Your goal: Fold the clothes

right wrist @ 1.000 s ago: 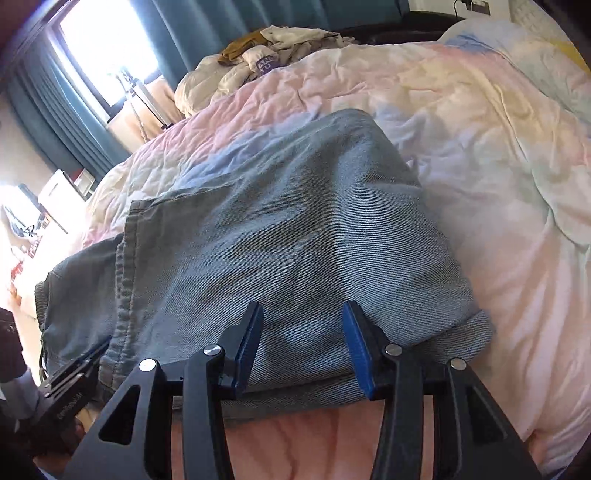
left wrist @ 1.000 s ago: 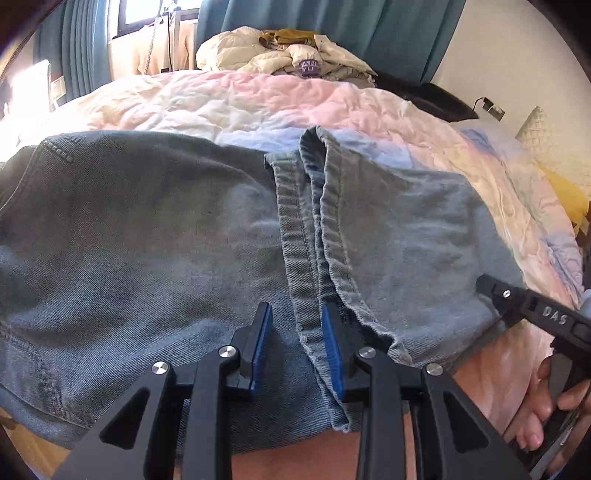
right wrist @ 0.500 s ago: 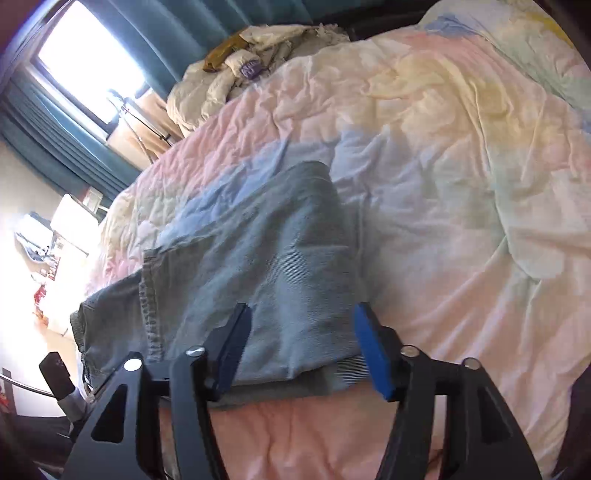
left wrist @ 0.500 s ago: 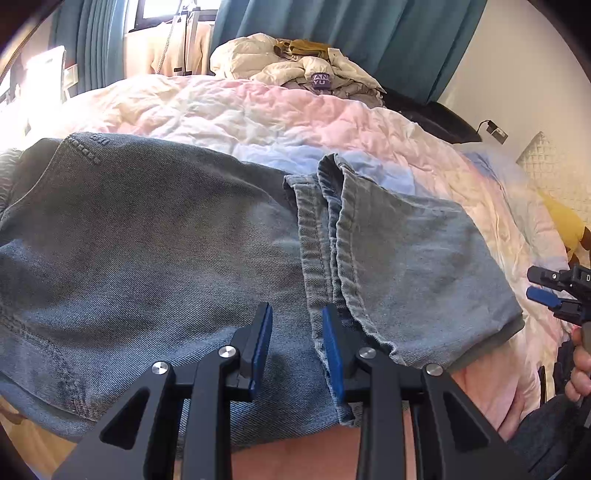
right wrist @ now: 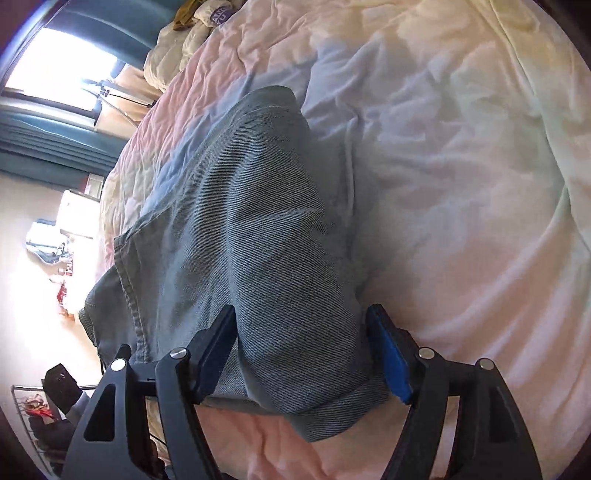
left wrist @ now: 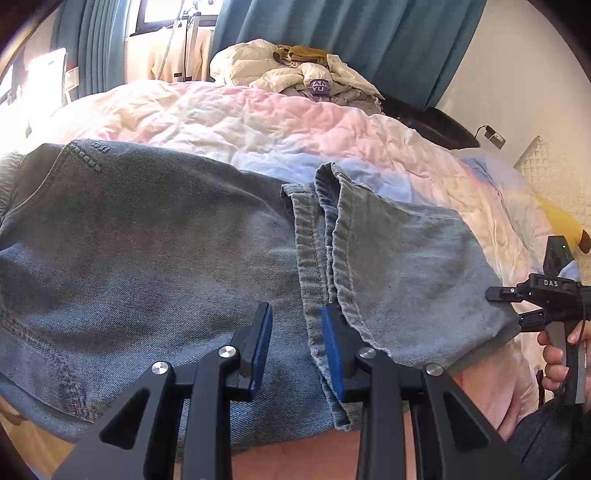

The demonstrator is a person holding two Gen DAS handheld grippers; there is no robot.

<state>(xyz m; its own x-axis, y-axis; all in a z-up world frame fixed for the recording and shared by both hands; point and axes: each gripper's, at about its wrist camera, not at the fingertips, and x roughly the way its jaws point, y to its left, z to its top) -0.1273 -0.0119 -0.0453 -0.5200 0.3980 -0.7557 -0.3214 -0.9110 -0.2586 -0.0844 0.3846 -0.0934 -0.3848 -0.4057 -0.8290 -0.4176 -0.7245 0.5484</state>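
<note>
Folded blue jeans point(left wrist: 155, 251) lie across the near edge of the bed, with the leg hems point(left wrist: 325, 258) doubled back on top. My left gripper point(left wrist: 295, 347) is open, its blue pads just above the denim beside the hems. My right gripper point(right wrist: 303, 354) is open and rolled sideways, its jaws astride the folded right end of the jeans point(right wrist: 273, 236), the denim bunched between the pads. It also shows in the left wrist view point(left wrist: 517, 310) at the jeans' right edge.
A pastel quilted duvet point(left wrist: 258, 122) covers the bed. A heap of pale clothes point(left wrist: 295, 77) sits at the far side under teal curtains point(left wrist: 351, 33). A window point(right wrist: 59, 70) and bright floor lie to the left.
My right gripper has swung back in and rolled sideways, coming down around the jeans' folded right end. My left gripper has barely moved and stays open.
</note>
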